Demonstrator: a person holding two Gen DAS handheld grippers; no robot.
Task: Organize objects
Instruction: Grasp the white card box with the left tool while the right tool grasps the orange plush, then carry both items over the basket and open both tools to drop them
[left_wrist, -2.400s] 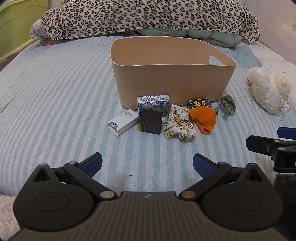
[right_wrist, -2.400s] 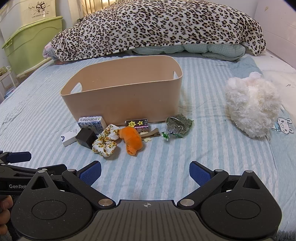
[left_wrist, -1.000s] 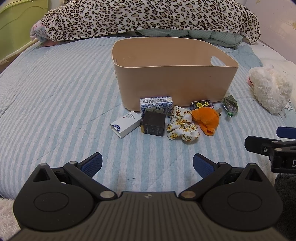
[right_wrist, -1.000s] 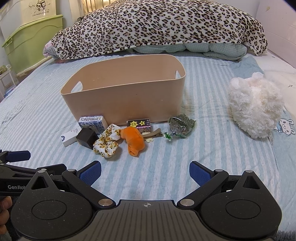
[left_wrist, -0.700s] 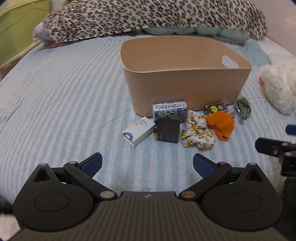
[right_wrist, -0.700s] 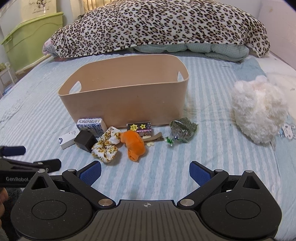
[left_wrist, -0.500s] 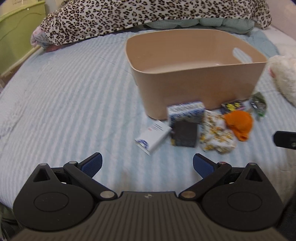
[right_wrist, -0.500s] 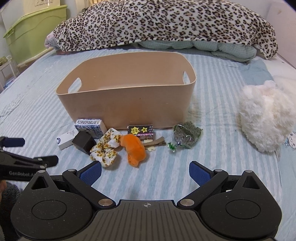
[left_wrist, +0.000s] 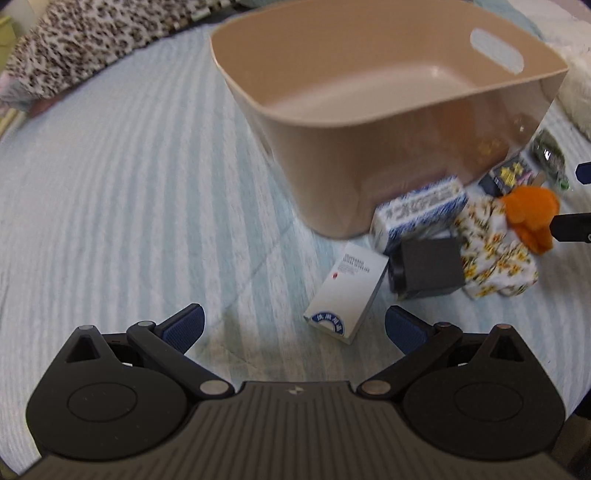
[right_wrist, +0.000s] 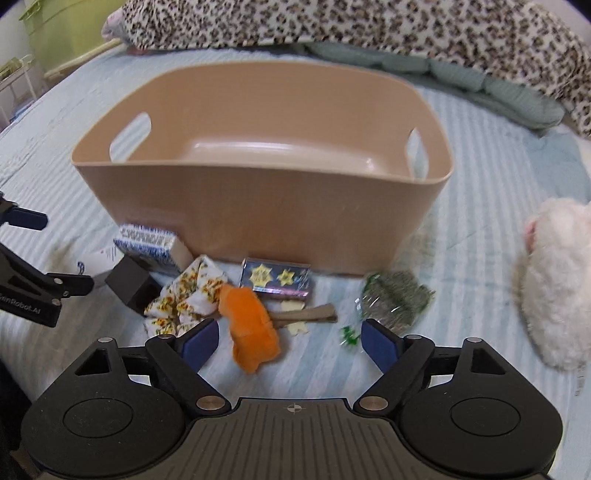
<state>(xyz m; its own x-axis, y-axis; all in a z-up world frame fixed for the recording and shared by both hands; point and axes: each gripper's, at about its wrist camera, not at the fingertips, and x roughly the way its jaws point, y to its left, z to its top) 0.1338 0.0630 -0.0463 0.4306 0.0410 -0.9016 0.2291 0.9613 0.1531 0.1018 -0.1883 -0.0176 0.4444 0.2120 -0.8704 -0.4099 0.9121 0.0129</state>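
Note:
An empty beige bin (left_wrist: 369, 122) (right_wrist: 266, 199) stands on the striped bed. Small items lie in a row before it: a white box (left_wrist: 349, 291), a black box (left_wrist: 430, 267) (right_wrist: 131, 284), a blue-patterned box (left_wrist: 419, 210) (right_wrist: 147, 245), a floral scrunchie (left_wrist: 491, 254) (right_wrist: 184, 299), an orange cloth (left_wrist: 530, 218) (right_wrist: 251, 328), a star-printed box (right_wrist: 277, 282), a brown hair clip (right_wrist: 306, 315) and a green packet (right_wrist: 397, 301). My left gripper (left_wrist: 293, 326) is open and empty just short of the white box. My right gripper (right_wrist: 288, 341) is open and empty, low over the orange cloth.
A white plush toy (right_wrist: 557, 284) lies on the bed at the right. A leopard-print blanket (right_wrist: 332, 22) is heaped behind the bin. A green storage box (right_wrist: 55, 29) stands off the bed at the far left.
Both grippers have moved forward and down toward the items. The left one has closed in on the white box, the right one on the orange cloth. Both stay open.

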